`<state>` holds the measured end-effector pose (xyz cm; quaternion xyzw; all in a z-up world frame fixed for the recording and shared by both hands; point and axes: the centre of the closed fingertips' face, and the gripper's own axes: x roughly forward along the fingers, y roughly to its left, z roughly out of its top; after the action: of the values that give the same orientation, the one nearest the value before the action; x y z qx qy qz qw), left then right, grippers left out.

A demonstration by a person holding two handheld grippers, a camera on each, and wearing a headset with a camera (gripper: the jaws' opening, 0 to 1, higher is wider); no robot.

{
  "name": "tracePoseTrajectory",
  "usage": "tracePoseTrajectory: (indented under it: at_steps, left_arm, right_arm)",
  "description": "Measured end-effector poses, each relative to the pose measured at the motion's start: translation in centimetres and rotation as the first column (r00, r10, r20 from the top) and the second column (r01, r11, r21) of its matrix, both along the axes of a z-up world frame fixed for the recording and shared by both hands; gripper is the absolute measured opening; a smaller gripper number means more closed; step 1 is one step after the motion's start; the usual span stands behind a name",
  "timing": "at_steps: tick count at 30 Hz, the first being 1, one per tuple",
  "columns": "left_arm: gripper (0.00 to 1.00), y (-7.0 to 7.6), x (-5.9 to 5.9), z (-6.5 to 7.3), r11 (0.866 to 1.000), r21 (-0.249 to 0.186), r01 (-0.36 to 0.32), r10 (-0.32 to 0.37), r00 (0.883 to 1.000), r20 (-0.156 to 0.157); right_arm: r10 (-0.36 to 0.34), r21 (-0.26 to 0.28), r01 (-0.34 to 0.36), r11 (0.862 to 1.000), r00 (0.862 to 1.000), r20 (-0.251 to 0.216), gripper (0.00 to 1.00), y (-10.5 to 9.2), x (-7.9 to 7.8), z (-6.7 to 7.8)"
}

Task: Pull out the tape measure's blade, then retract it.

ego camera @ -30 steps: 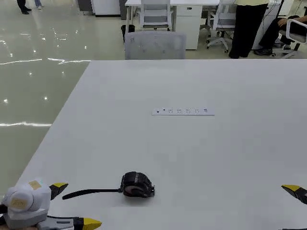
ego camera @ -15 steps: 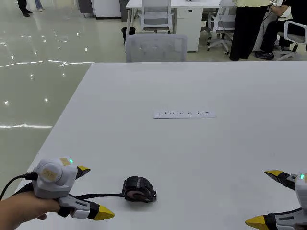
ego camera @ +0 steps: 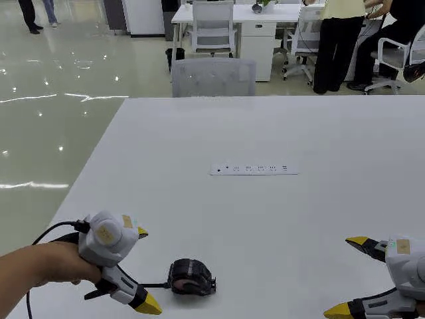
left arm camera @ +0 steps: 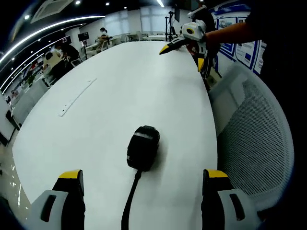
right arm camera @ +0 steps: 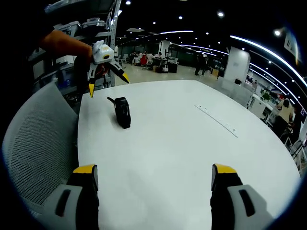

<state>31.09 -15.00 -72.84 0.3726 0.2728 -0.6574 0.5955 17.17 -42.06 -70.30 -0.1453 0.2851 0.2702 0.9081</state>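
Tape measure (left arm camera: 143, 147) at 12 o'clock from left gripper (ego camera: 147, 270), near; jaws spread. Strap (left arm camera: 129, 199) trails back at 6 o'clock, between jaws. Right gripper (ego camera: 346, 276) spread, well apart. Left nearer.

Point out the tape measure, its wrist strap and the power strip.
tape measure (ego camera: 191, 277), head view, case top
wrist strap (left arm camera: 130, 205), left gripper view, mid-length
power strip (ego camera: 254, 169), head view, centre

Open-plan office. Ahead of the jaws of the left gripper (left arm camera: 144, 173): a long white meeting table (left arm camera: 124, 86) with a flush socket strip (left arm camera: 76, 97). To the right of the jaws: a grey mesh chair (left arm camera: 259, 143). Far beyond the jaws, head view: white desks with drawer units (ego camera: 259, 30), swivel chairs (ego camera: 299, 40), people (ego camera: 339, 40), a glossy floor (ego camera: 60, 100). Overhead: rows of ceiling lights (right arm camera: 220, 14).
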Motion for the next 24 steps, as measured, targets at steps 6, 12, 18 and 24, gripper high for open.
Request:
tracePoseTrajectory:
  at_steps: [6,12,18,24]
  left_arm:
    - [1.00,-1.1,-0.4,-1.3,0.996,0.061,0.064,-0.066,0.997,0.035]
    - [0.85,-1.8,0.2,-1.6,0.991,0.087,0.102,-0.108,0.992,0.064]
    - [0.80,-3.5,0.0,-1.4,0.992,0.062,0.113,-0.115,0.993,0.040]
    - [0.75,-4.5,-0.3,-2.5,0.985,0.097,0.142,-0.147,0.988,0.040]
  right_arm:
    - [0.024,-0.009,-0.024,1.000,1.000,0.005,1.00,1.0,1.2,0.1]
    - [0.076,-0.020,-0.076,0.997,0.997,0.030,1.00,2.6,2.5,0.7]
    - [0.099,-0.012,-0.098,0.995,0.994,0.037,1.00,4.1,3.9,1.0]
    - [0.161,-0.026,-0.160,0.987,0.986,0.043,1.00,5.9,5.4,0.9]
